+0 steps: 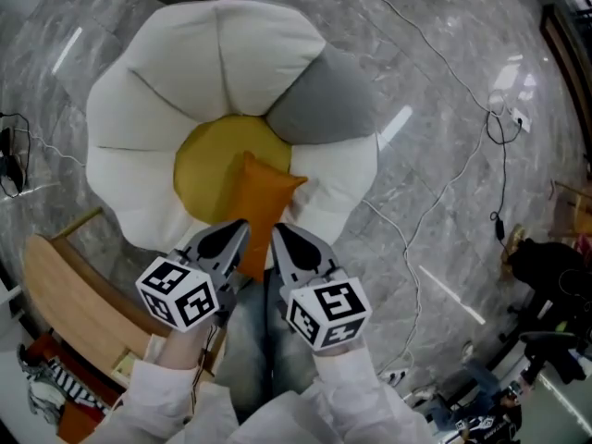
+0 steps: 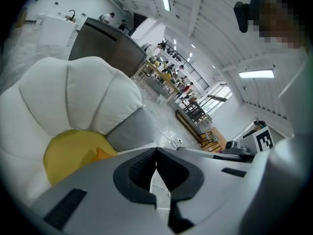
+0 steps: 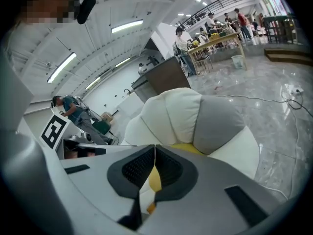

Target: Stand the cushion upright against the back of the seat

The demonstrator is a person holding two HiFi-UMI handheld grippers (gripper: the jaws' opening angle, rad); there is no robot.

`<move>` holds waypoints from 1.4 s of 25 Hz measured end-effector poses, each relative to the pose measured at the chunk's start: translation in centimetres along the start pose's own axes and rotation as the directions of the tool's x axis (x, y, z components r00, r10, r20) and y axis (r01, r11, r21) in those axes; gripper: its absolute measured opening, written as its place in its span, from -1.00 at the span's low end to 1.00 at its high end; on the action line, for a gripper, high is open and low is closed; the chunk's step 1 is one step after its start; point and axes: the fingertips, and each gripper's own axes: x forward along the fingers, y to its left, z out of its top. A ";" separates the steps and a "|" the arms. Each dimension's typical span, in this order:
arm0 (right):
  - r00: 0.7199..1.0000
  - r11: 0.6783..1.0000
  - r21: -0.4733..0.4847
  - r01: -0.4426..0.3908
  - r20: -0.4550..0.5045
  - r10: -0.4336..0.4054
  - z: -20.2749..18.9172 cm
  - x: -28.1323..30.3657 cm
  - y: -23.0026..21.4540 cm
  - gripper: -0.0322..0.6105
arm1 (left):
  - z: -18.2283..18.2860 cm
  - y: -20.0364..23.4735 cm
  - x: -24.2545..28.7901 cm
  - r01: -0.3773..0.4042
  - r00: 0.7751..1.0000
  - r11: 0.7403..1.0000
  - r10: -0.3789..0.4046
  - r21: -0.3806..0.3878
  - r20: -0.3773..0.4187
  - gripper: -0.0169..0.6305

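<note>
Setting: a flower-shaped seat [image 1: 222,54] is seen from above on a glossy grey marble floor [image 1: 444,109]. It is made of puffy white petals, one grey petal [image 1: 328,104] and a round yellow centre [image 1: 208,165].

Cushion: an orange cushion [image 1: 264,197] is seen on the front part of the seat, on the side nearest the person. One corner overlaps the yellow centre. Its near end is hidden behind the grippers. It is not propped against the taller back petals.

Left gripper: the left gripper [image 1: 236,234] is held over the seat's front edge, pointing down and forward toward the cushion. In the left gripper view its jaws are pressed together, and nothing is clamped between them. The orange cushion is seen just beyond its left jaw.

Right gripper: the right gripper [image 1: 282,237] is held just beside the left one, at the same tilt. In the right gripper view its jaws are closed tip to tip and are empty. Only yellow fabric is seen through the slit below the tips.

Contact: it cannot be told from any view whether either gripper touches the cushion.

Person: white sleeves [image 1: 166,391] and blue-clad legs [image 1: 254,340] are seen below the grippers.

Surroundings: a curved wooden board [image 1: 69,294] lies at the left, and thin cables [image 1: 416,54] trail across the floor.
</note>
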 end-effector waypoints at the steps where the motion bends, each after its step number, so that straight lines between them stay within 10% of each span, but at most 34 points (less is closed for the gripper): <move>1: 1.000 1.000 0.010 -0.007 -0.002 0.007 -0.4 0.6 -0.3 -0.86 | -0.4 0.4 0.4 0.006 1.000 1.000 -0.006 -0.007 -0.001 -0.92; 35: 0.997 0.976 0.202 0.083 -0.025 -0.080 -7.7 11.8 -14.4 -0.85 | -5.0 13.0 13.3 0.018 0.999 0.999 -0.020 -0.030 -0.041 -0.92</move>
